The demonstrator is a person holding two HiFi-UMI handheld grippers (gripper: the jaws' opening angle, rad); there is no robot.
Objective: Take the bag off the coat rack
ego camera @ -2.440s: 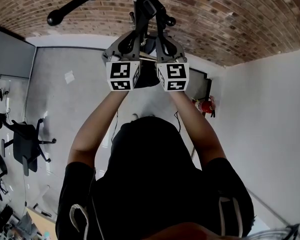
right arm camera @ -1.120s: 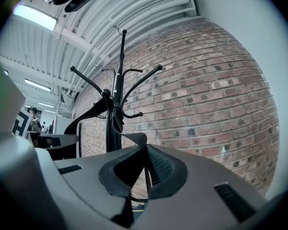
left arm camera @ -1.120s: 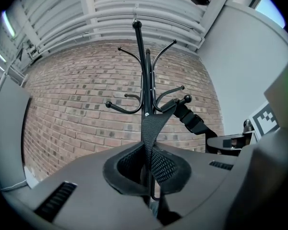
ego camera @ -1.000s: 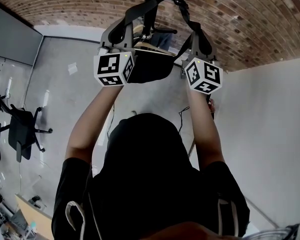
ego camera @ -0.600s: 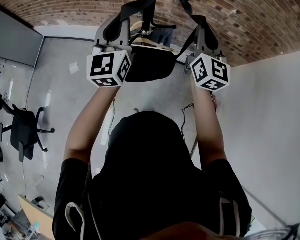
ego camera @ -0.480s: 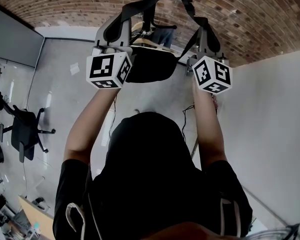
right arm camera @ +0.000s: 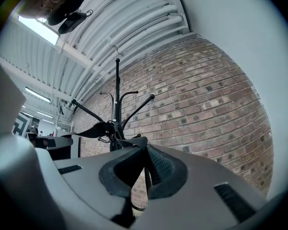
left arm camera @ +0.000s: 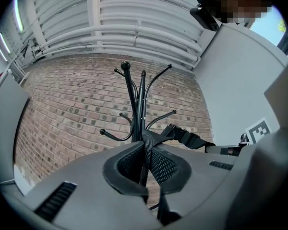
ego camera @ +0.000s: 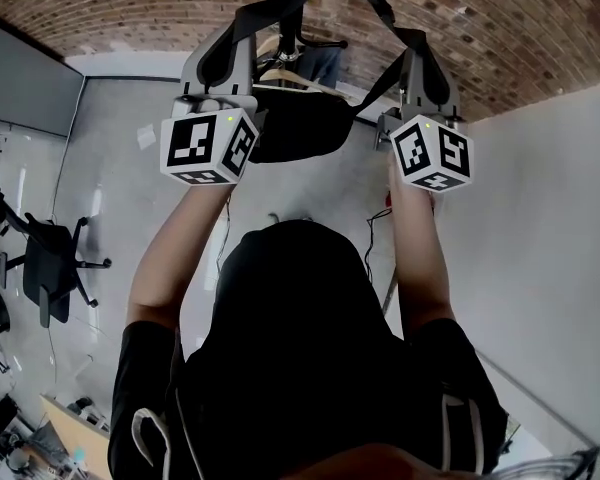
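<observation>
Grippers spread wider apart; left gripper [left arm camera: 145,170] and right gripper [right arm camera: 143,169] each pinch the bag [ego camera: 300,123] by its strap [left arm camera: 146,146], which could snag on the coat rack [left arm camera: 134,99] hooks.

The bag [ego camera: 298,133] is black and hangs by 1 black webbing strap [ego camera: 252,18] that rises in 2 runs to the coat rack [left arm camera: 134,97]. The rack is a black upright pole with curved, ball-tipped hooks. The strap is pinched at 2 points, in the left gripper [left arm camera: 145,164] and the right gripper [right arm camera: 145,169].
</observation>
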